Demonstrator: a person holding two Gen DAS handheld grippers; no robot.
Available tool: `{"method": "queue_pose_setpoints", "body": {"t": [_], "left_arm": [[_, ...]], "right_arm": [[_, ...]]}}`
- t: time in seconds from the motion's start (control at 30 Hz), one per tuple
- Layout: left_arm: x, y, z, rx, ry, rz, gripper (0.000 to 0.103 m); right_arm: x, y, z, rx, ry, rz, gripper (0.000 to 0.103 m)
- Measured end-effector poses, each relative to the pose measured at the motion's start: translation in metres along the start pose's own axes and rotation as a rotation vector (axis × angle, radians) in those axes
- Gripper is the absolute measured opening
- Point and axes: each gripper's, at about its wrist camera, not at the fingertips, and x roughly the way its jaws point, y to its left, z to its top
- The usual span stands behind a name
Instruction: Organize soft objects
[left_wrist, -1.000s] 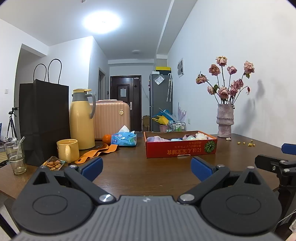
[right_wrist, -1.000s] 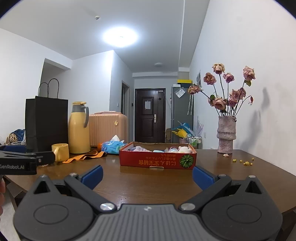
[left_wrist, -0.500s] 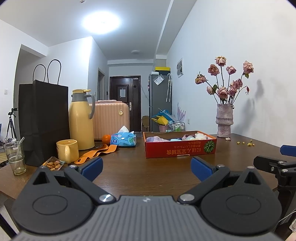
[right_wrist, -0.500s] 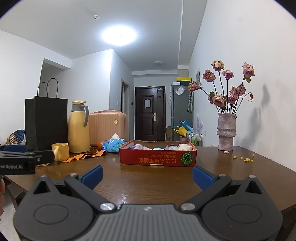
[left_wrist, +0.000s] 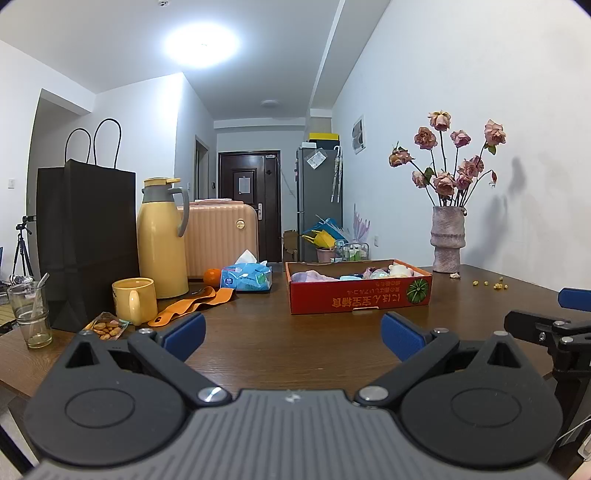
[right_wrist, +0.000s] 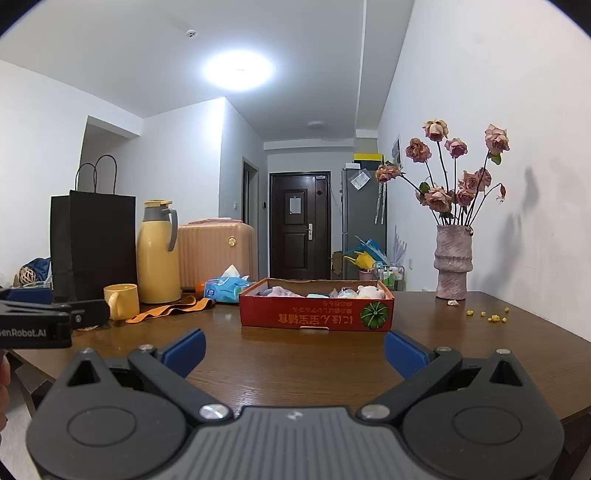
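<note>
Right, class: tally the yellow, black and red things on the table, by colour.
Yellow: 2, flask and mug
Black: 1, bag
Red: 1, box
Total: 4

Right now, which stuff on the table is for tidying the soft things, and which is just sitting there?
For the job:
red cardboard box
soft toys and cloth inside it
left gripper, open
right gripper, open

Just lying about:
yellow thermos
yellow mug
tissue pack
orange
black paper bag
vase of dried roses
glass
</note>
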Motion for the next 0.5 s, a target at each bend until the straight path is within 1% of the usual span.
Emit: {"method": "queue_pose_setpoints", "body": {"t": [0.5], "left_arm": [[0.0002, -0.0002, 0.0002, -0.002, 0.001, 0.003, 0.103]], "right_arm": [[-0.0004, 0.0001, -0.0019, -0.004, -0.002, -0.002, 0.103]]}}
